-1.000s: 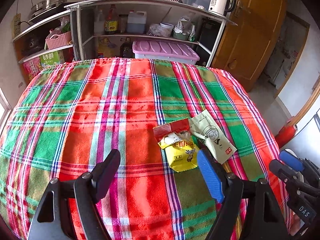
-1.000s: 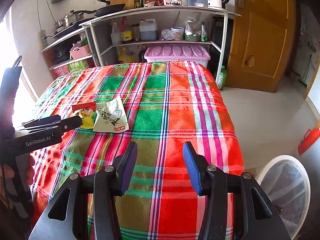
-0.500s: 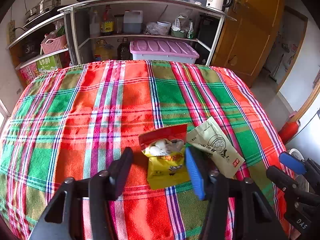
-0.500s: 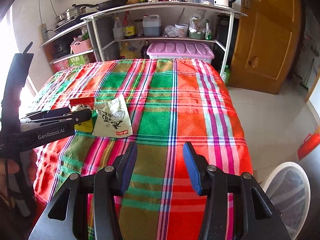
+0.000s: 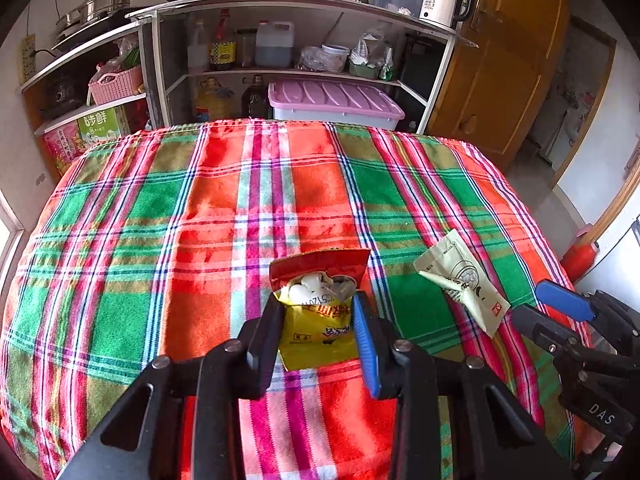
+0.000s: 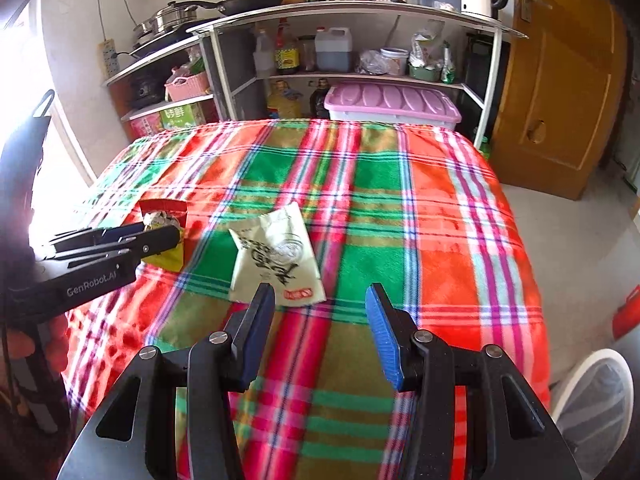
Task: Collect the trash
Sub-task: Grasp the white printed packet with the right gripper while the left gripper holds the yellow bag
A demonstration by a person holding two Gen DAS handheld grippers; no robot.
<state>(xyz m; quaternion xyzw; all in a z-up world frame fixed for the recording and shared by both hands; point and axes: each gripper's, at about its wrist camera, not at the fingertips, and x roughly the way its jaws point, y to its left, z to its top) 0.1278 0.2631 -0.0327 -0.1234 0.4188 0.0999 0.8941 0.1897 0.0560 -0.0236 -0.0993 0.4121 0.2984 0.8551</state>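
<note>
"GenRobot.AI": left gripper [image 6: 160, 236] | "DAS": right gripper [image 5: 560, 312] | "55": kettle [image 5: 442, 0]

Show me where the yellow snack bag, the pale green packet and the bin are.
yellow snack bag [image 5: 316, 330], left wrist view, its yellow front
pale green packet [image 6: 276, 256], right wrist view, its printed middle
bin [image 6: 592, 396], right wrist view, its mesh wall

A red, green and olive plaid cloth [image 5: 200, 240] with pink, white and blue stripes bears a yellow snack bag [image 5: 316, 328] with a red top and a pale cream packet [image 6: 276, 256] with black lettering and a red label, before a lilac-lidded box [image 6: 392, 100].
</note>
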